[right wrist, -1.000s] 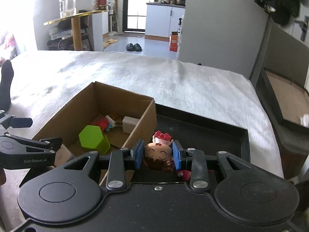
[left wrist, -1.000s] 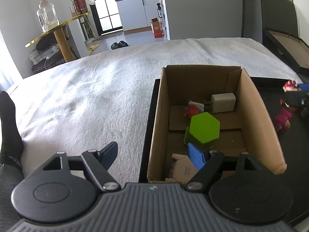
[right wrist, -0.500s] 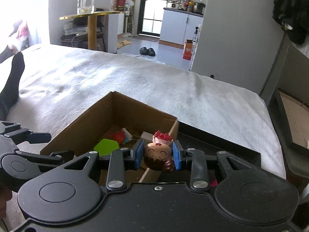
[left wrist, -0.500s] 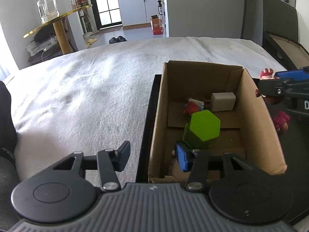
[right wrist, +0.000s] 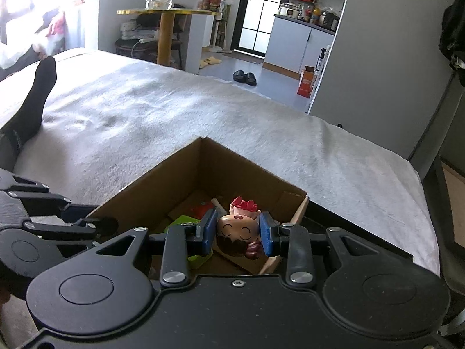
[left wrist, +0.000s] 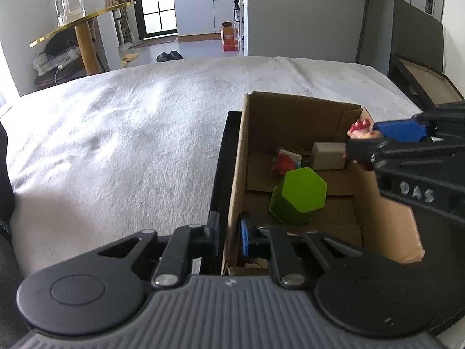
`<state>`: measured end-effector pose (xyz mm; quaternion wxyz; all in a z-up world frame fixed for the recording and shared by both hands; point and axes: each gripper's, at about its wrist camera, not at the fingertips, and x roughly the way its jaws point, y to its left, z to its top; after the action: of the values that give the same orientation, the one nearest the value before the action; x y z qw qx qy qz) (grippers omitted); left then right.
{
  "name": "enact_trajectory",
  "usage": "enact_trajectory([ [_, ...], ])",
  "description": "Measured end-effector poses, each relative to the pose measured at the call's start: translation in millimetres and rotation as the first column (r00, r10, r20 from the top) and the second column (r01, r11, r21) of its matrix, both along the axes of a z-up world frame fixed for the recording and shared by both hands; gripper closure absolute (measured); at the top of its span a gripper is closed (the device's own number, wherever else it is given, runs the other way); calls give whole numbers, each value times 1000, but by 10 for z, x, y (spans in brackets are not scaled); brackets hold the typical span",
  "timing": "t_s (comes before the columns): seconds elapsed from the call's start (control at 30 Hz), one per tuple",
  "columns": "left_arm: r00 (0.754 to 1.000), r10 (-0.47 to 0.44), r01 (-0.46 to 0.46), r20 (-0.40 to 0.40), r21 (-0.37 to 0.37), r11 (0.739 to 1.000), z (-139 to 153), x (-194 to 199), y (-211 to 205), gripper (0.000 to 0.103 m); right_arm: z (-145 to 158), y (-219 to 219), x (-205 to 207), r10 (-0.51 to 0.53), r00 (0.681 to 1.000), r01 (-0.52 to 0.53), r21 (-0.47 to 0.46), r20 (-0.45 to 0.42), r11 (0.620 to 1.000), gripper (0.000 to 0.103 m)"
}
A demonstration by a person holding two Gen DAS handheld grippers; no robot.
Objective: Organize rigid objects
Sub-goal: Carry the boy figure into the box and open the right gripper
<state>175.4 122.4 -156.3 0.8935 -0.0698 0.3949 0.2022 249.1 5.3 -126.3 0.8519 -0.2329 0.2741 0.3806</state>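
An open cardboard box (left wrist: 299,116) stands on a black tray (left wrist: 222,151) on the white bed. Inside lie a green hexagonal block (left wrist: 299,193), a white charger (left wrist: 328,155) and a small red toy (left wrist: 283,161). My left gripper (left wrist: 229,232) is shut on the box's near left wall, one finger outside, one inside. My right gripper (right wrist: 237,229) is shut on a doll figure (right wrist: 238,229) with a red bow, held above the box (right wrist: 186,174). In the left wrist view, the right gripper (left wrist: 375,142) hangs over the box's right wall.
The white blanket (left wrist: 122,145) stretches left and behind the box. A leg in a black sock (right wrist: 32,93) lies on the bed at the left. A brown board (left wrist: 427,84) leans at the right. A gold side table (left wrist: 81,26) stands beyond the bed.
My left gripper has closed onto the box's left wall. My right gripper has carried the doll left, from over the tray to above the box.
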Motion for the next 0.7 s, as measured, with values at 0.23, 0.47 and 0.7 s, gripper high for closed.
enact_trajectory([
  [0.23, 1000, 1, -1, 3, -5, 1000, 1, -6, 1, 90, -108, 73, 0, 25, 999, -24, -62, 26, 998, 71],
  [0.47, 1000, 1, -1, 1, -4, 1000, 8, -9, -7, 90, -193, 136, -46, 81, 991, -67, -135, 105, 989, 71],
  [0.7, 1000, -2, 2, -7, 14, 1000, 25, 4, -44, 89, -187, 101, -50, 72, 988, -50, -161, 137, 986, 71],
])
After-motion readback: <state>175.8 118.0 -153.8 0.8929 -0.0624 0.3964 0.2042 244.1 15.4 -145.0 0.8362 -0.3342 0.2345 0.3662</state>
